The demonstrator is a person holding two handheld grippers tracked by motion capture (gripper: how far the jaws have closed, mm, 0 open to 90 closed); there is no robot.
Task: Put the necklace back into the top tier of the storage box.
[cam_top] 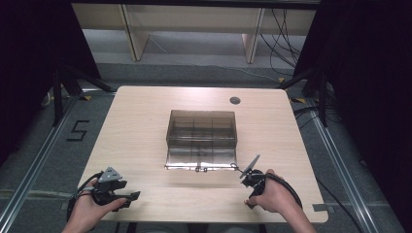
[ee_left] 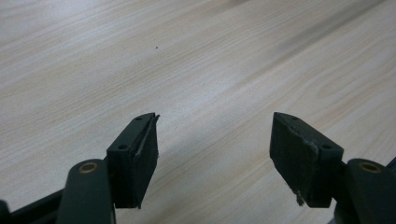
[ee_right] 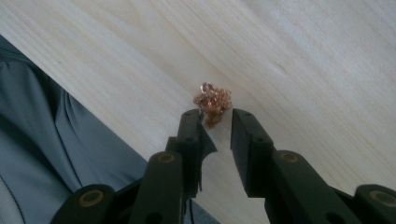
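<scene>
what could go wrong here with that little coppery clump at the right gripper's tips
The coppery clump sits right at the tips of the right gripper, not deep between the pads, so a squeeze might pinch only a strand and it could slip out. It also lies close to the table edge, so a nudge could push it off. The compartment box stands well away, a long carry.

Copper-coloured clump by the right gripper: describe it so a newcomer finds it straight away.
Start at the pale wooden table and go to its near edge on the person's right, where the right gripper points down. At its jaw tips lies a small tangled copper-coloured clump, like bunched fine chain. It is the one shiny, reddish thing there, unlike the smoky clear compartment box mid-table.
</scene>
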